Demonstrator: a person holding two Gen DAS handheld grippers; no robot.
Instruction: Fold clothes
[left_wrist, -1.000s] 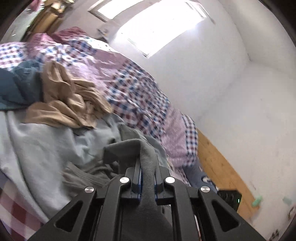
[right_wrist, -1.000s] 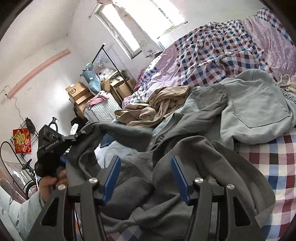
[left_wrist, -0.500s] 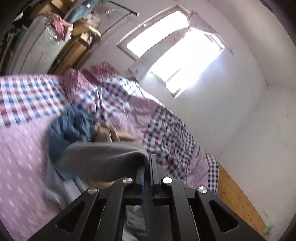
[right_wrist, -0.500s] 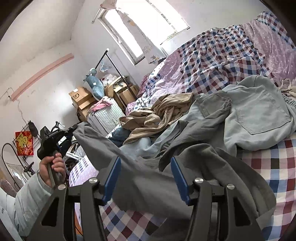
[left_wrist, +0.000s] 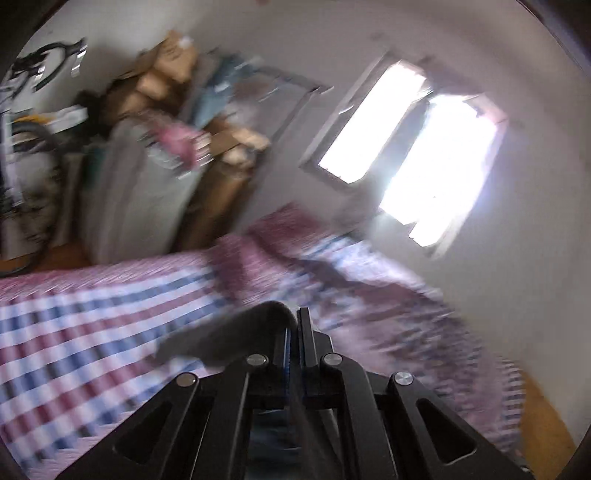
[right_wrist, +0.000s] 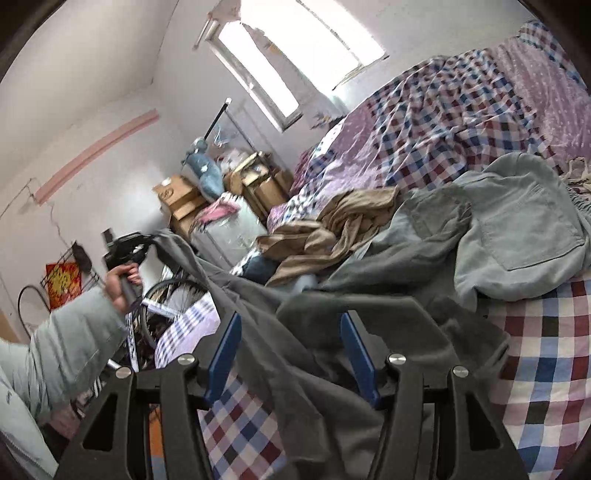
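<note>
Now left gripper (left_wrist: 293, 332) raised, apparently pinching grey garment (right_wrist: 280, 354), right gripper (right_wrist: 291, 354) spread.

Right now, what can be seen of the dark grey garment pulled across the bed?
The dark grey garment looks like soft, matte knit. It is unfolded and creased. The left gripper is shut on one edge of it, holding that edge raised at the left. From there the cloth runs taut down to the checked bedding and passes between the right gripper's open blue pads. It overlaps a light grey garment.
</note>
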